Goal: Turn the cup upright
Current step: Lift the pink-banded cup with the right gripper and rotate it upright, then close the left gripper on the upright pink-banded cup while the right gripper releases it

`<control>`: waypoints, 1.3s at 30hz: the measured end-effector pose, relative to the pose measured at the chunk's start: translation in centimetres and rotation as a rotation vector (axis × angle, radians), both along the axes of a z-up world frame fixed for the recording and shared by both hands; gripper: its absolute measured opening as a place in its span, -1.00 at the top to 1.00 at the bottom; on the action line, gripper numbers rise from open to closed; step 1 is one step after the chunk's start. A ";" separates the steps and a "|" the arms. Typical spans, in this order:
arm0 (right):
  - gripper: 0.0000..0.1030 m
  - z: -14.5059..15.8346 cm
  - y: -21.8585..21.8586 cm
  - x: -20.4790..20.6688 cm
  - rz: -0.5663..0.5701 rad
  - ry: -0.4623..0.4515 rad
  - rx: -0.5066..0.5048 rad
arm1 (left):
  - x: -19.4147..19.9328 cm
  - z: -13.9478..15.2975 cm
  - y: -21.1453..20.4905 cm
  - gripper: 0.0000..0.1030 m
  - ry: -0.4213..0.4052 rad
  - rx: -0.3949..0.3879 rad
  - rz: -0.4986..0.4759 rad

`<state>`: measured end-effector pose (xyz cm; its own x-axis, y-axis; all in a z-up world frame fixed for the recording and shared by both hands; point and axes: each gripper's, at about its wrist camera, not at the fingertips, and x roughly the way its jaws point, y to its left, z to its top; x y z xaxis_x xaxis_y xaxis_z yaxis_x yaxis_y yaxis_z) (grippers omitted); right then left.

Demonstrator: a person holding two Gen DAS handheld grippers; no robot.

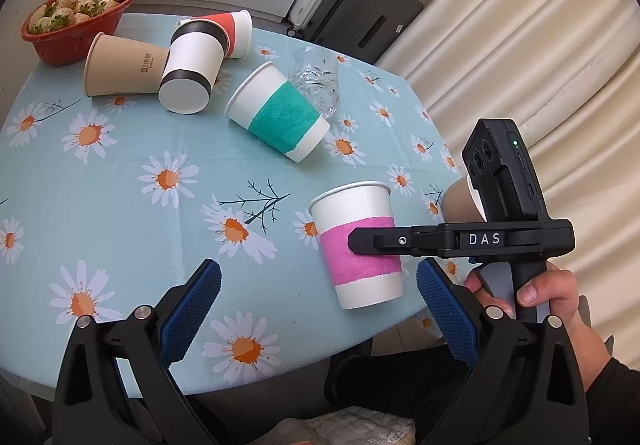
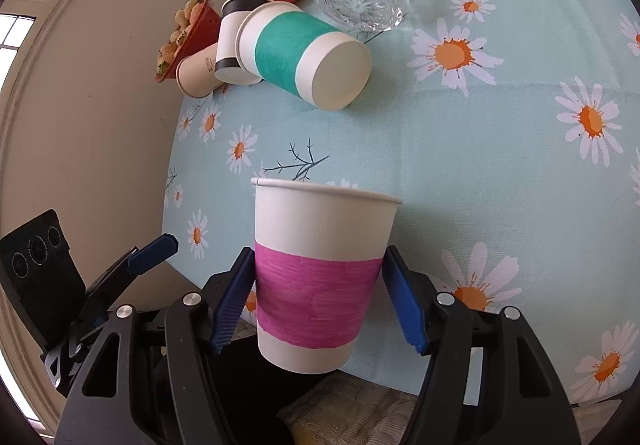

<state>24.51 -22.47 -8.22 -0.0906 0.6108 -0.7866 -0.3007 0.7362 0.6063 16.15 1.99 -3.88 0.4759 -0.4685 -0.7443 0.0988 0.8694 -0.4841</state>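
Pink-banded white paper cup (image 2: pixel 320 277) stands upright near the daisy-print tabletop's (image 2: pixel 500 133) 6 o'clock edge between the right gripper's (image 2: pixel 320 301) parted fingers, so retreat straight back without nudging it; left gripper (image 1: pixel 318 309) fingers apart

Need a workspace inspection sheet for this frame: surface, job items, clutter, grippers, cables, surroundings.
Surface: table under a light-blue daisy-print cloth.
Job's things: white paper cup with pink band upright near the table edge, rim up.
Clutter: white paper cup with teal band, clear cut-glass tumbler, black-banded white cup, plain brown cup and red-banded cup, all lying on their sides; red bowl of pale strawberries.
Grippers: right gripper straddles the pink cup, right pad slightly off the wall, contact on the left unclear; left gripper open, holding nothing.
Cables: nothing seen.
Surroundings: dark suitcase, cream padded wall.
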 end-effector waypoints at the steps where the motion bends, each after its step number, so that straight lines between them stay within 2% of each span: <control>1: -0.26 -0.2 0.2 -0.1 0.006 0.000 -0.007 | 0.0 -0.1 0.0 -0.85 0.005 0.004 -0.002; 11: -0.32 -0.8 -0.6 -0.6 0.015 0.009 -0.007 | 0.2 -0.6 -0.7 -0.85 0.017 0.013 -0.013; 25: -0.32 2.5 -3.8 -0.5 -0.033 -0.034 0.039 | 0.2 0.0 -1.3 -0.85 0.018 0.013 -0.018; 30: -0.32 4.1 -6.9 -1.0 -0.067 -0.058 0.055 | 1.5 -0.5 -2.3 -0.85 0.057 0.000 -0.026; 37: -0.32 5.1 -10.9 -2.5 -0.101 -0.070 0.067 | 4.2 -2.8 -4.1 -0.85 0.151 0.018 -0.024; 39: -0.32 5.1 -11.7 -2.9 -0.104 -0.068 0.073 | 4.7 -3.3 -4.6 -0.75 0.168 0.034 -0.026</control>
<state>21.61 -34.21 -3.07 0.0279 0.6698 -0.7420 -0.2673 0.7203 0.6401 20.86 -2.65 -7.14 0.3320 -0.4517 -0.8281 0.0414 0.8840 -0.4656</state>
